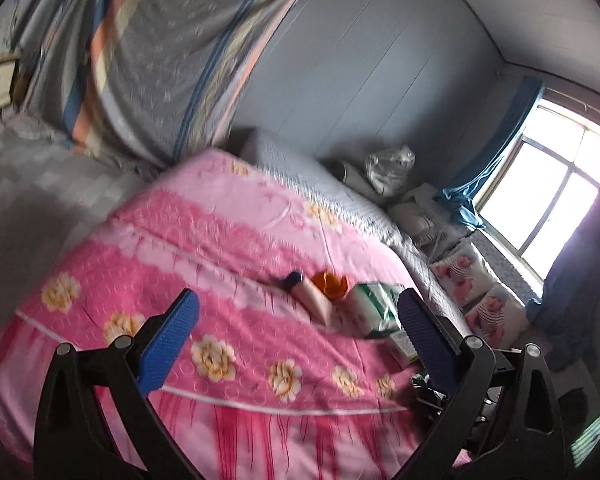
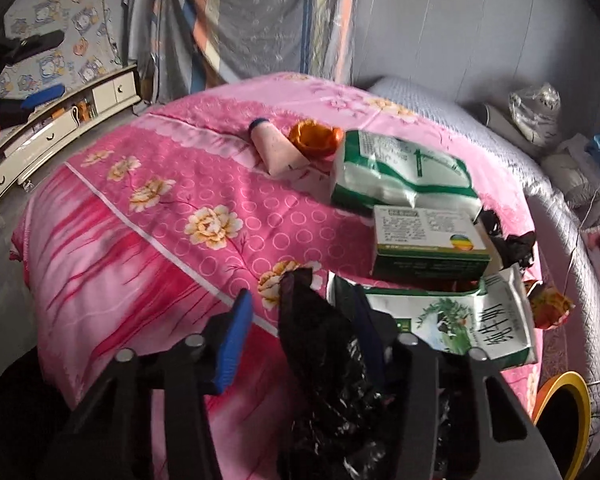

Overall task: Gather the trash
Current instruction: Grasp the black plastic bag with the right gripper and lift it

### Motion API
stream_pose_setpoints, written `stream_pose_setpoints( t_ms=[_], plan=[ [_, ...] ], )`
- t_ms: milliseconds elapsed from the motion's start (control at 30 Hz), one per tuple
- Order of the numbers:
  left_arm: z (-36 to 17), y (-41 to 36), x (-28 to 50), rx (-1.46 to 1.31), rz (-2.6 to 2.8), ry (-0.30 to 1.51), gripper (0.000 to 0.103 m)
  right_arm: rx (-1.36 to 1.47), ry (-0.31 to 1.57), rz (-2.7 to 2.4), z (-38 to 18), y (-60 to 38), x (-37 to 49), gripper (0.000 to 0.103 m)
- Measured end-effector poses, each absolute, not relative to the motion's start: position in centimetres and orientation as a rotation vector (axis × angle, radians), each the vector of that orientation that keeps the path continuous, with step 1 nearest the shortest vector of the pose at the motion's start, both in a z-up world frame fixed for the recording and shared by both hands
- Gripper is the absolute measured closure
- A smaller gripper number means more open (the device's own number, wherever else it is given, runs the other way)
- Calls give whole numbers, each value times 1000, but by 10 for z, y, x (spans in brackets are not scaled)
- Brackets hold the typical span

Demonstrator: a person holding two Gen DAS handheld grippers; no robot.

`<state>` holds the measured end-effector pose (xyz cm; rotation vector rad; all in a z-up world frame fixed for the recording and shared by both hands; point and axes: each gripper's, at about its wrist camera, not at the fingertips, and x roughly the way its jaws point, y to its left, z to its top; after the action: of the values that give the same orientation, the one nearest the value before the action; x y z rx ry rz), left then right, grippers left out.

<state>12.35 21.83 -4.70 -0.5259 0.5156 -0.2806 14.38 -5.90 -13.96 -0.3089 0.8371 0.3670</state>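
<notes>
Trash lies on a pink flowered quilt [image 2: 140, 240]: a pink tube [image 2: 278, 152], an orange cup [image 2: 316, 138], a green-and-white packet [image 2: 400, 172], a green-edged box [image 2: 428, 240] and a printed pouch [image 2: 460, 320]. A crumpled black plastic bag [image 2: 324, 360] stands between the fingers of my right gripper [image 2: 300, 300], lying against the right finger and hiding it. A gap shows between the bag and the left blue pad [image 2: 232, 344]. My left gripper [image 1: 298, 320] is wide open above the quilt with nothing in it, short of the tube [image 1: 312, 300] and cup [image 1: 332, 284].
A yellow-rimmed dark container [image 2: 568, 384] sits at the bed's right edge. An orange wrapper [image 2: 548, 304] and black scraps [image 2: 512, 240] lie by the pouch. A white drawer unit [image 2: 60, 120] stands left, pillows [image 1: 468, 276] and a window [image 1: 560, 180] right.
</notes>
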Motion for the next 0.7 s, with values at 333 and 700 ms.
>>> stream_pose_setpoints(
  t_ms=[333,700],
  plan=[
    [-71,197,135,-491,-304,596,8,-253,867,323,-145,-72,148,103],
    [-69,148,141,-359,-375,673,8,17,756,529,-70,-109,121,103]
  ],
)
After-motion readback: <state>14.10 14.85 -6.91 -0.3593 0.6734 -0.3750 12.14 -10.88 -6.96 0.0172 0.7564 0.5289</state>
